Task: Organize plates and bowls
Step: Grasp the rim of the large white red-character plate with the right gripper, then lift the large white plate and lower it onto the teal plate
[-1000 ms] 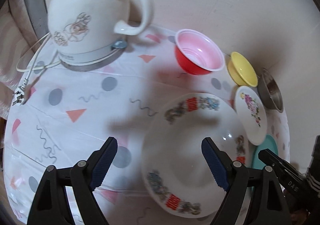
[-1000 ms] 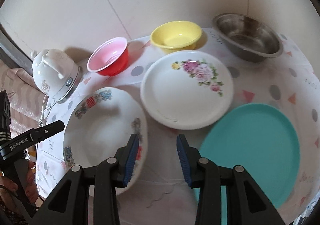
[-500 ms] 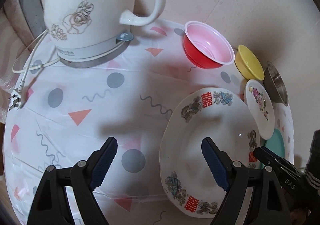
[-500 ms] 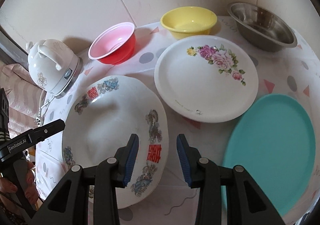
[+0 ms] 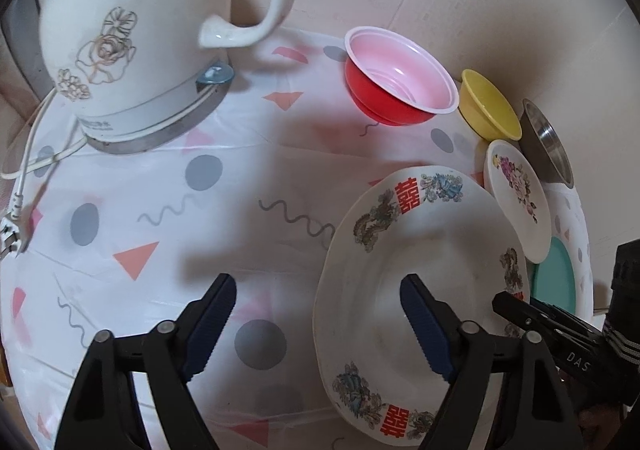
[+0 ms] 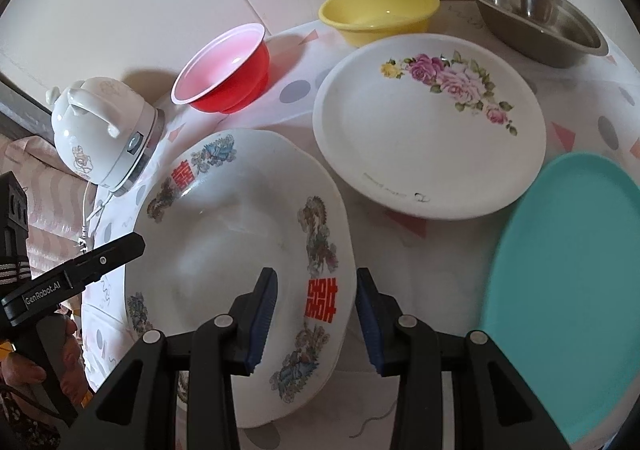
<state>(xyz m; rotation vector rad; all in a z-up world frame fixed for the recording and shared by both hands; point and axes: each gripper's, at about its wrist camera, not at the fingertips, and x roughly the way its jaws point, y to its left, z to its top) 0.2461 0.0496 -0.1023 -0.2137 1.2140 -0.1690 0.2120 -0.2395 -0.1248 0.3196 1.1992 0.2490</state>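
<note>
- While the dragon plate (image 6: 240, 250) lies on the tablecloth (image 5: 224, 177), the right gripper (image 6: 316, 318) straddles its near rim, jaws apart, pads not pressing.
- Left gripper (image 5: 316, 326) spans its opposite rim, jaws closing, not yet gripping.
- Rose plate (image 6: 432, 129) sits just beside; teal plate (image 6: 568, 290) right.
- Red bowl (image 6: 228, 69), yellow bowl (image 6: 380, 13), steel bowl (image 6: 532, 13) stand behind.
- Kettle (image 5: 132, 37) stands far left.

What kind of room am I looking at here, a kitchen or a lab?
Most likely a home dining or kitchen corner, not a lab. A table under a patterned plastic tablecloth stands against a plain wall, with an electric kettle and everyday dishes on it, such as a rose-patterned plate and a red bowl.
</note>
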